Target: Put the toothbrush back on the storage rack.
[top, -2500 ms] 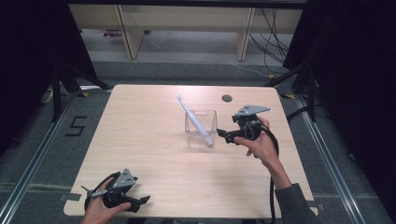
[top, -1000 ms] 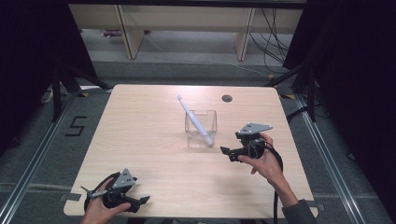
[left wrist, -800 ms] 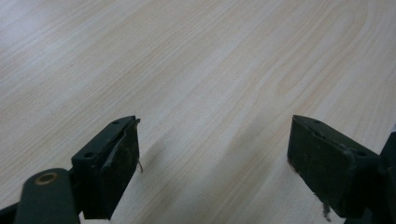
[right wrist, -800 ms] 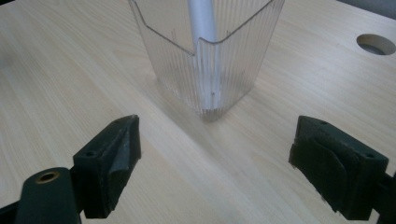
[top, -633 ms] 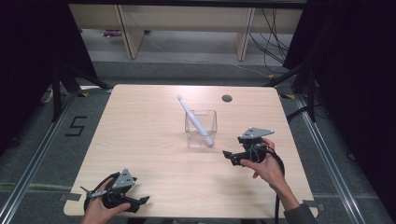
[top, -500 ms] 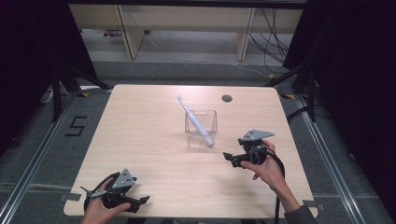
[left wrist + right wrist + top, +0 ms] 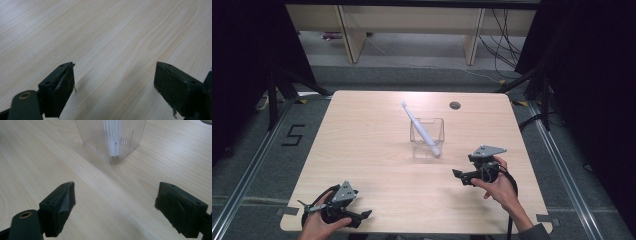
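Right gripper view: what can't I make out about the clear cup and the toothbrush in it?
- Clear cup: its rim is cut off by the top edge of the right gripper view.
- Toothbrush: bristles too small to tell in the high view; through the ribbed wall it is a pale blur.

Bare table [image 7: 362,145] all round; only the clear container [image 7: 427,137] with its leaning toothbrush [image 7: 419,127] obstructs mid-table.

A light wooden surface [image 7: 362,150] is sitting on a grey floor [image 7: 252,165]; a small dark round hole [image 7: 455,105] is showing near its far edge; black cables [image 7: 504,35] are hanging behind it.
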Action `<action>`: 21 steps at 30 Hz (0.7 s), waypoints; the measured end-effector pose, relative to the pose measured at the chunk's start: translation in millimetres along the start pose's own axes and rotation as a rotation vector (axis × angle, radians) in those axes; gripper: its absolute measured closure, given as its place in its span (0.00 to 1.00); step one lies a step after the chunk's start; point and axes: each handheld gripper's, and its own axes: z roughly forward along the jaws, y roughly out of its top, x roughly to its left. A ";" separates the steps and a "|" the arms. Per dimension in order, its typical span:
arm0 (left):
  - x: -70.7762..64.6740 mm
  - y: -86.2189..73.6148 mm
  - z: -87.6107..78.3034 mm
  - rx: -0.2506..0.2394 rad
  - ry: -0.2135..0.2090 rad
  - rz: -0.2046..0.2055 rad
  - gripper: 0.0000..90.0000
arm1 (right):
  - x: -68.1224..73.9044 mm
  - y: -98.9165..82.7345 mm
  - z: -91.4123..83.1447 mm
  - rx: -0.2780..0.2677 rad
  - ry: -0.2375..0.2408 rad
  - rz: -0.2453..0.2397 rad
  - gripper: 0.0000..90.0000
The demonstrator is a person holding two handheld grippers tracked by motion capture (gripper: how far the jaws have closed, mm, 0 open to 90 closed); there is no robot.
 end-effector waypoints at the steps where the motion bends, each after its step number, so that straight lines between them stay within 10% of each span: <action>1: -0.1 -0.2 -0.4 -0.006 -0.003 -0.003 0.18 | 0.7 -2.4 0.0 0.003 -0.004 0.014 0.18; 21: 0.9 -1.0 -0.1 0.000 0.004 -0.004 0.18 | 8.7 -31.6 -15.5 0.016 -0.012 0.019 0.18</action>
